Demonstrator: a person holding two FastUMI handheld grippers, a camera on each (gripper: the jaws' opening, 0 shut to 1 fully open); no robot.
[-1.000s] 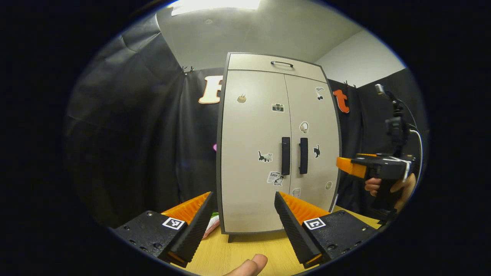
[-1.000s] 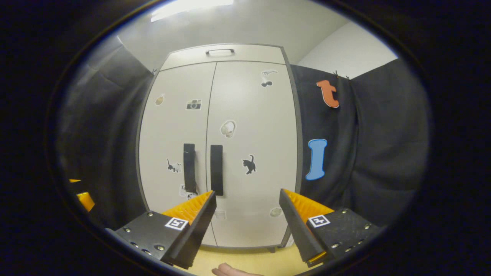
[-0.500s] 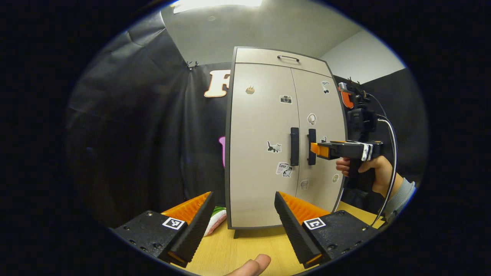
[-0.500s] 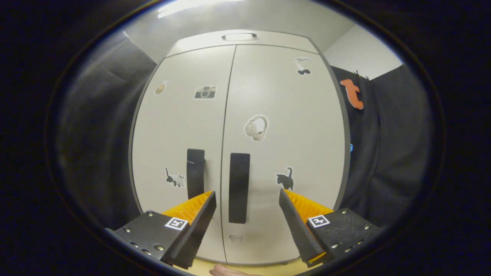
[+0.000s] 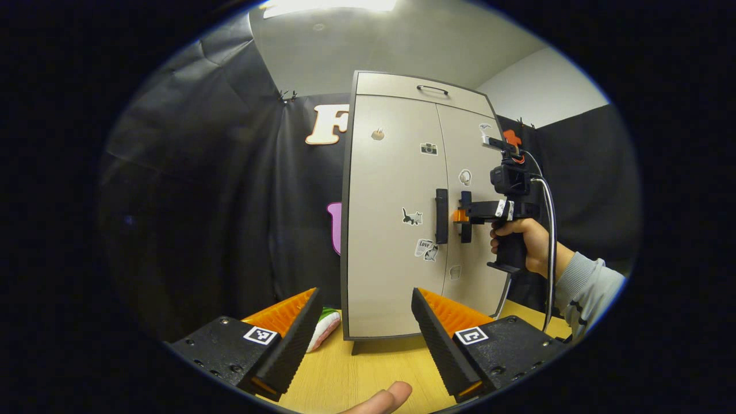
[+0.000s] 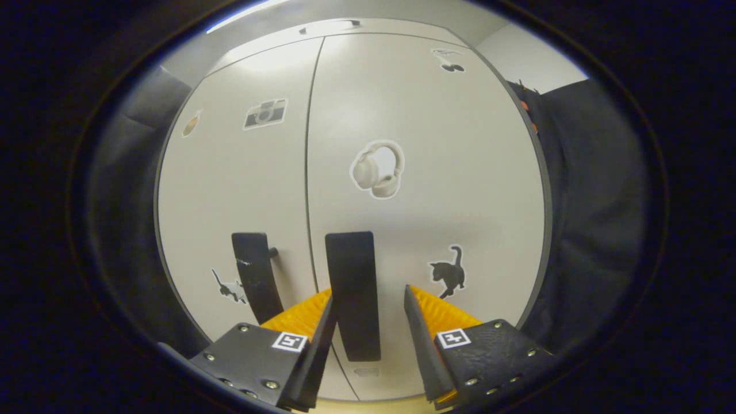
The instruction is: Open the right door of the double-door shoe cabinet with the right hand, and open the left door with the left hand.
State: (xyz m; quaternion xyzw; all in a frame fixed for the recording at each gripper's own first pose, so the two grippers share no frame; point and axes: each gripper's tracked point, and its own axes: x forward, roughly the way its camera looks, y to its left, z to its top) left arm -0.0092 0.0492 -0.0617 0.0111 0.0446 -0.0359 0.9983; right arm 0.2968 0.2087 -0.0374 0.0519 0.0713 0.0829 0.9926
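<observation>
Black right door handle between right gripper fingers — partly closed, grip unclear, left gripper wide open, empty.

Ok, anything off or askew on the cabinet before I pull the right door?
Nothing stands out. Both doors sit shut and flush on the cabinet, and both handles hang straight. The right gripper straddles the right handle, fingers not yet pressing. The left gripper waits open, short of the cabinet.

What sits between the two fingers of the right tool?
The right door's handle stands between the right tool's fingers in the right gripper view; gaps remain.
</observation>
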